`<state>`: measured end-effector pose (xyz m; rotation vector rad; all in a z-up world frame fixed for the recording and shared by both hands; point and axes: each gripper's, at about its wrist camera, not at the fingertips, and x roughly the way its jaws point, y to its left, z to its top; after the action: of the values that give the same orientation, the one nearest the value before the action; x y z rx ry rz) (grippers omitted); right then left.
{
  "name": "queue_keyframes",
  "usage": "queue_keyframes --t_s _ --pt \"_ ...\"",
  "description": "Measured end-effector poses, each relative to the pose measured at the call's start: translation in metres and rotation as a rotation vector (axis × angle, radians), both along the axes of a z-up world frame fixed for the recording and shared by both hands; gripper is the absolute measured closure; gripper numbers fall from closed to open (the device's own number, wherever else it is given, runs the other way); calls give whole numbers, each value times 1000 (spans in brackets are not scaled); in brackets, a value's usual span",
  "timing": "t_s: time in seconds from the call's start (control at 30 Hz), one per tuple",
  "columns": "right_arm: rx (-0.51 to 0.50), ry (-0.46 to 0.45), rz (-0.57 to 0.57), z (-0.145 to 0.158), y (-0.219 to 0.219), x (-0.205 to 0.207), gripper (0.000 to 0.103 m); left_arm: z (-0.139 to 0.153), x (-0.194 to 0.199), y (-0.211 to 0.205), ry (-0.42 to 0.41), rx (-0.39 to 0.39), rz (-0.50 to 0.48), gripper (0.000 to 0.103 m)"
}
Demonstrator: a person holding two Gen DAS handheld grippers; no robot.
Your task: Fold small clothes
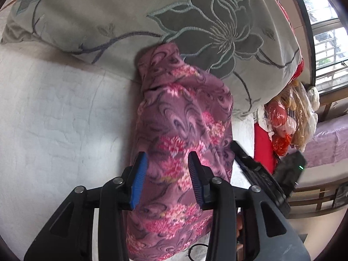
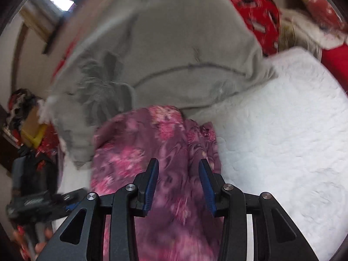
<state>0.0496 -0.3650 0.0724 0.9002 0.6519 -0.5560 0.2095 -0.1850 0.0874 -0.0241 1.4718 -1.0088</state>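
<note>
A purple garment with pink flower print lies in a long folded strip on the white quilted bed, its far end against a grey pillow. My left gripper hovers over the strip's near part, open, with cloth showing in the gap below the blue pads. The right wrist view is blurred; there the garment sits under my right gripper, which is also open and holds nothing. The right gripper's black body shows just right of the garment, and the left gripper appears as a dark blur at the left.
The grey pillow with embroidered flowers fills the far side. Red fabric lies behind it. A plastic bag of red and yellow things hangs off the bed's right edge, near a window and a purple-covered bench.
</note>
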Motion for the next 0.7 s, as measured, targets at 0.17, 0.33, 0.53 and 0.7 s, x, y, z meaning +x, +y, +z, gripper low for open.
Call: queue_keyframes --t_s 0.17,0.33,0.53,0.7 --pt "16 -41 110 -6 -7 19 98 -3 4 -8 -9 2 -1 67" --pt "-56 -169 26 10 -8 -12 99 -19 -1 -8 -30 7 7 59" --pt "47 -43 -9 -44 -16 -12 99 -42 -10 -2 -4 25 -7 51" --pt "71 -89 -11 -25 -22 -11 90 -14 -3 -9 -84 -6 -27 52"
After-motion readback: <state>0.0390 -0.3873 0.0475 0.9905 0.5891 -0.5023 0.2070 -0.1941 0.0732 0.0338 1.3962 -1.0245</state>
